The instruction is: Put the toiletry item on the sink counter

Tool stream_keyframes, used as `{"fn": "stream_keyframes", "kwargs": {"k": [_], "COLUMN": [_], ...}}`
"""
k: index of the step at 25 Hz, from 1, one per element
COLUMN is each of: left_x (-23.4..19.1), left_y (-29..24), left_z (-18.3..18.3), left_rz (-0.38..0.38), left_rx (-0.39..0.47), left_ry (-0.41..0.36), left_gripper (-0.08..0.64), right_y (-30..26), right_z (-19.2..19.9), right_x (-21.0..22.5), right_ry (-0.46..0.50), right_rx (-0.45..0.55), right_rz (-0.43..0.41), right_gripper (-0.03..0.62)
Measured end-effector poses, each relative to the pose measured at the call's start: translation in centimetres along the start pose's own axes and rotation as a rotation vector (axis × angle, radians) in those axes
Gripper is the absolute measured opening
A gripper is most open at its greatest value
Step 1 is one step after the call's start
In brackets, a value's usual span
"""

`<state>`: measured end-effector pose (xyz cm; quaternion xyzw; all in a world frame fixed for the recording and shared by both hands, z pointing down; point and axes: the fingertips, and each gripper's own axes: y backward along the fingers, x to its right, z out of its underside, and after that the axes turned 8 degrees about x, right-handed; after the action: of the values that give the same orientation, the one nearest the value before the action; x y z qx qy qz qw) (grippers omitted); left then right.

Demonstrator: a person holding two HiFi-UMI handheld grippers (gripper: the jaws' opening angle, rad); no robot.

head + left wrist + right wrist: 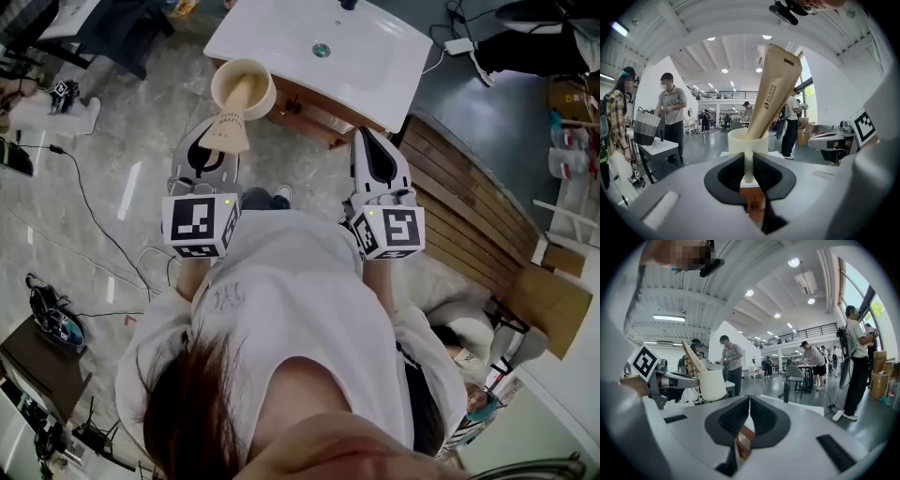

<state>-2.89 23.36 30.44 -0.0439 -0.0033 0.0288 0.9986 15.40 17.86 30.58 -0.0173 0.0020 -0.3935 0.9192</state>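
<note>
Cup (pixel 242 86), cream, with a tan tube (pixel 228 127) leaning in it, hangs off the tip of my left gripper (pixel 217 150), whose jaws are pressed onto a thin white part on the cup's near side; whether that is a handle or the wall I cannot tell. The cup stands upright in the air, the tube's long axis tilting up and back toward me. It sits just at the near left corner of the white sink counter (pixel 267 28), so the counter lies ahead and to my right. I judge the move to be a short carry forward and rightward, then down. My right gripper (pixel 368 141) is level beside it, jaws together on nothing, nearer the counter's front edge.
</note>
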Motion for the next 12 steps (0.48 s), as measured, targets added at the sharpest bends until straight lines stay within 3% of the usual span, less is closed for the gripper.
{"fn": "stream_keyframes", "kwargs": {"k": [12], "left_x": [0.3], "left_y": [-3.2], "left_z": [0.3], "left_rz": [0.029], "left_rx": [-0.011], "left_ry": [0.006], "left_gripper": [0.052], "right_y": [-1.4], "right_z": [1.1], "right_x": [1.8], "right_ry": [-0.023], "right_rx": [-0.026], "right_rz": [0.022], "right_gripper": [0.011]}}
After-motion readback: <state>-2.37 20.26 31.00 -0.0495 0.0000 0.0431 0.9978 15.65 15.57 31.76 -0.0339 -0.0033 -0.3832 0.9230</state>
